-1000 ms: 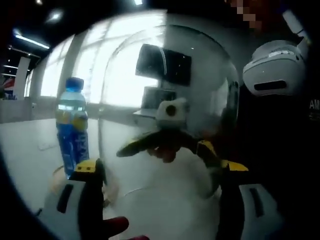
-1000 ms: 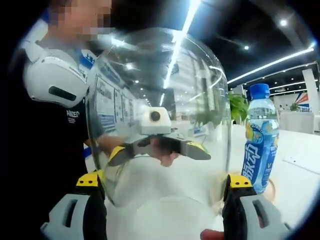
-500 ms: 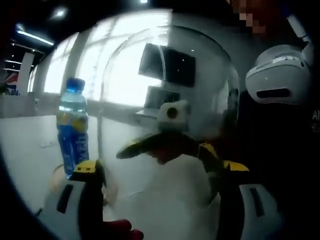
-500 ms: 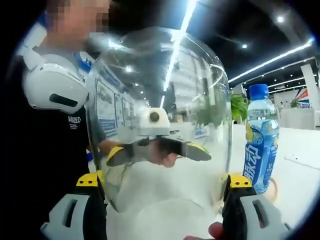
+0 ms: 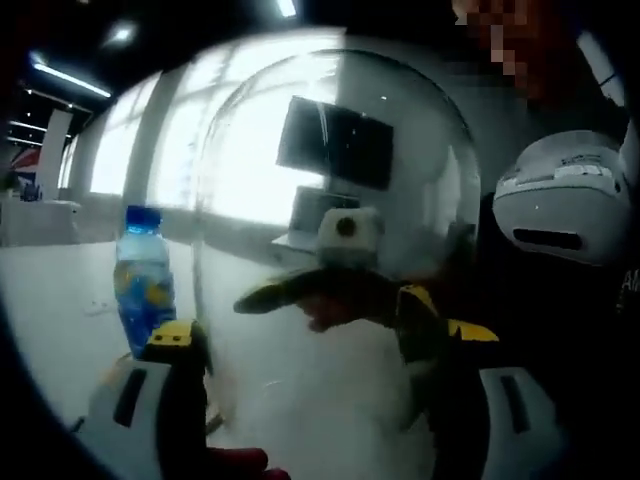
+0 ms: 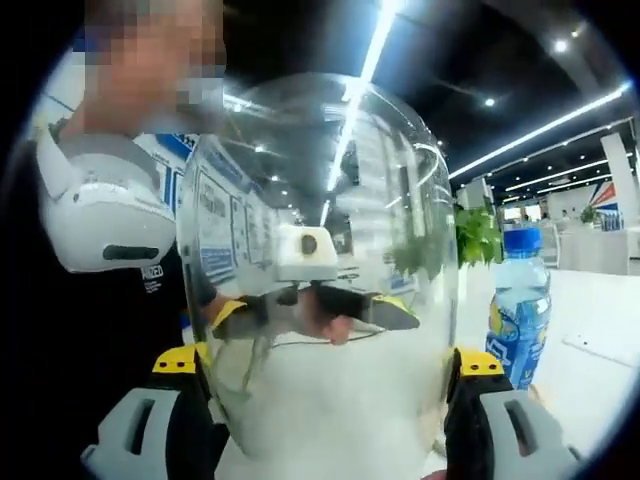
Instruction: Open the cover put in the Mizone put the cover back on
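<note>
Two grippers clamp one clear glass dome cover between them: left gripper and right gripper spread wide, jaws pressing its sides. Mizone bottle stands beside on the table.

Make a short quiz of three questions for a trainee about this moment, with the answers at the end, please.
1. True or false: the left gripper and the right gripper both hold the clear cover.
2. Where is the Mizone bottle? A: inside the cover. B: upright on the white table, outside the cover. C: lying on its side.
3. What colour is the bottle's cap?

Key: 1 true; 2 B; 3 blue.
</note>
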{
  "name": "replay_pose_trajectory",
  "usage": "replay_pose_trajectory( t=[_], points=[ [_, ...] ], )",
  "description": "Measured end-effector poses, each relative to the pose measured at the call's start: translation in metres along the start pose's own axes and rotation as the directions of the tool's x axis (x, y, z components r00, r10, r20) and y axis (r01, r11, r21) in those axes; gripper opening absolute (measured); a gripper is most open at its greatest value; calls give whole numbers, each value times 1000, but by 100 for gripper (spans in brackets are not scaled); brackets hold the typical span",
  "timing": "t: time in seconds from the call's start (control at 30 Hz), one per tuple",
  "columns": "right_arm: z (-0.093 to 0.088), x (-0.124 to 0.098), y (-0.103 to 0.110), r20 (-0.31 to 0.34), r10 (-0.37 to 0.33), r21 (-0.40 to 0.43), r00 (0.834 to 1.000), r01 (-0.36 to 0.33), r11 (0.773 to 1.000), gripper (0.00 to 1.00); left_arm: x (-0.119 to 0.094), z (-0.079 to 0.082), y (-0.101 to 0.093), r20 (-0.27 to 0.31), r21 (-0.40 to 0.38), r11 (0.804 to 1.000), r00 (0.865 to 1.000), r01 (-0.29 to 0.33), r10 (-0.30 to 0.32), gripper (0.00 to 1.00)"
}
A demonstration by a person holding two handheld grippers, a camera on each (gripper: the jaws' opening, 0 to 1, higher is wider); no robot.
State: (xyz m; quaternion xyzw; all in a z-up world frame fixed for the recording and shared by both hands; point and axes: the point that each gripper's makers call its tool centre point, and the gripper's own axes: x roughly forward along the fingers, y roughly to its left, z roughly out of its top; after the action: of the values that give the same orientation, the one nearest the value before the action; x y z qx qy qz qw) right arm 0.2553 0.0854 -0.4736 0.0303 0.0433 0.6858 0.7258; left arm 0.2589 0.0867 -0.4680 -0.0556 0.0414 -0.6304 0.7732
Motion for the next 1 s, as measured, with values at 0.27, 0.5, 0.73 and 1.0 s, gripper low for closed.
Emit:
replay_pose_trajectory(
  t=[0.27,0.5,0.73,1.0],
  points=[
    [33,-5,1,46,12,11,999,-12,1000,90,1,34,-6,7,-16,1000,1000,-25,25,83],
    [62,-5,4,61,20,11,998,-21,1000,90,4,59,-11,13,-20,999,999,-38,39,83],
    [85,-4,4,56,35,9,998,-36,999,90,6,84,-12,17,-20,998,998,-58,58,83],
    [126,-3,-1,79,51,14,996,-52,999,90,7,124,-8,16,-16,996,996,-82,82,83]
  ],
)
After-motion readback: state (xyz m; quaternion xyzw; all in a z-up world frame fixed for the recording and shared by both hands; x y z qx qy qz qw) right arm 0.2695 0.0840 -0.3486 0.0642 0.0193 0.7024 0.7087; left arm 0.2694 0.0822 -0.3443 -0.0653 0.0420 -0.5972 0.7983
